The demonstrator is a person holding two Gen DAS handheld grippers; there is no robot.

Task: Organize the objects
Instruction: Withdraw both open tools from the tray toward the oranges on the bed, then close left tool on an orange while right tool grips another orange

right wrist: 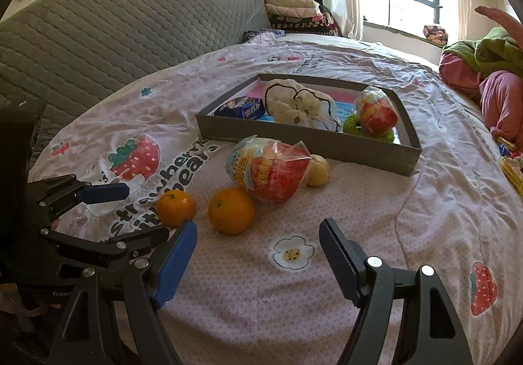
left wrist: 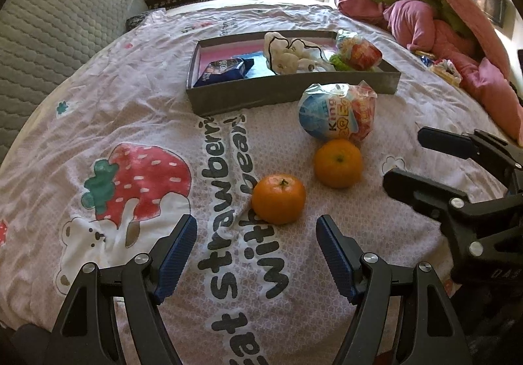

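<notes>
The nearer orange (left wrist: 278,198) sits on the bed sheet (left wrist: 98,110) just beyond my left gripper (left wrist: 256,255), whose fingers stand wide open with nothing between them. I judge it firm, round and light, but liable to roll on the soft sheet, so I would close across its widest middle, not near the stem. A 2nd orange (left wrist: 338,163) lies a little farther and to the right, touching or nearly touching a crinkly snack bag (left wrist: 336,111) that should be slippery and squashy. Beyond them is the grey tray (left wrist: 228,98), already holding a blue packet (left wrist: 224,71), a plush toy (left wrist: 291,54) and another bag. My right gripper (right wrist: 258,262) is also open and empty, hovering near the 2nd orange.
</notes>
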